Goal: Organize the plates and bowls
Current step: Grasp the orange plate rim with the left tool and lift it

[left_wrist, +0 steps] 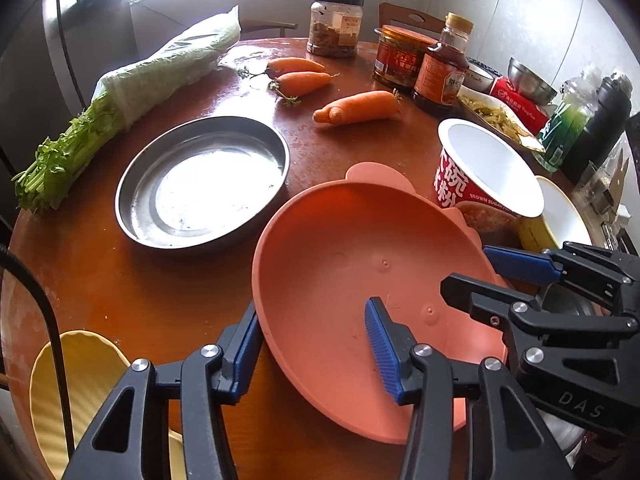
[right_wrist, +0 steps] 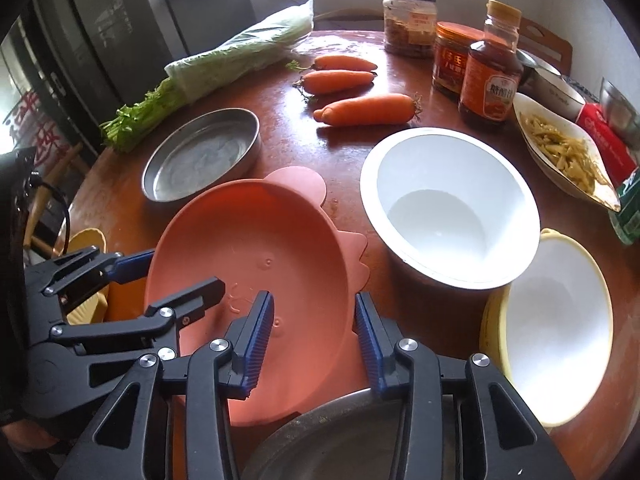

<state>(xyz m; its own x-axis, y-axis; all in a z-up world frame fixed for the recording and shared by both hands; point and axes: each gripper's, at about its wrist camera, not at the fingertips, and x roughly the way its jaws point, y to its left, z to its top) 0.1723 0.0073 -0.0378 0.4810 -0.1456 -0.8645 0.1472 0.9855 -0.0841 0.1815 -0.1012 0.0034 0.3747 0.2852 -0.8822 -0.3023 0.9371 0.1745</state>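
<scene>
A pink plastic plate (left_wrist: 340, 280) (right_wrist: 256, 240) with ear-shaped tabs sits tilted at the near side of the round wooden table. My left gripper (left_wrist: 314, 344) is open, its jaws astride the plate's left rim: one finger outside, one inside. My right gripper (right_wrist: 314, 340) is open astride the plate's right rim; it shows in the left wrist view (left_wrist: 496, 276). A round steel pan (left_wrist: 202, 180) (right_wrist: 202, 154) lies beyond. A white paper bowl (left_wrist: 488, 168) (right_wrist: 448, 204) and a yellow-rimmed white bowl (right_wrist: 552, 304) stand to the right. A steel bowl (right_wrist: 340, 440) lies under my right gripper.
A yellow ribbed dish (left_wrist: 80, 392) sits near left. Three carrots (left_wrist: 358, 108), bagged celery (left_wrist: 132, 96), jars (left_wrist: 336, 26), a sauce bottle (left_wrist: 442, 68) and a dish of pickled shreds (right_wrist: 568, 156) occupy the far side of the table.
</scene>
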